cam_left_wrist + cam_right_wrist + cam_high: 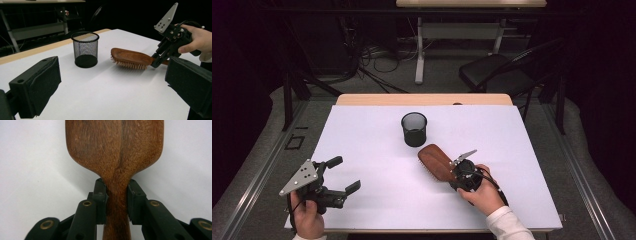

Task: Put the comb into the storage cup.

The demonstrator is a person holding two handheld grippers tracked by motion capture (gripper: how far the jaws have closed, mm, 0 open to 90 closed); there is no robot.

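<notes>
A brown wooden hairbrush [435,161] lies bristles down on the white table, just in front of a black mesh cup [414,128]. My right gripper [455,167] is shut on the brush's handle; in the right gripper view both pads [101,197] press the narrow neck of the hairbrush [115,150]. The left gripper view shows the hairbrush [131,58] with bristles on the surface and the mesh cup [85,48] upright to its left. My left gripper [343,173] rests open near the table's front left, nothing between its fingers [37,85].
The white sheet [377,145] covers a wooden table whose far edge [422,99] shows. A black chair [499,72] and another desk's legs stand on the floor beyond. Cables lie on the floor behind the table.
</notes>
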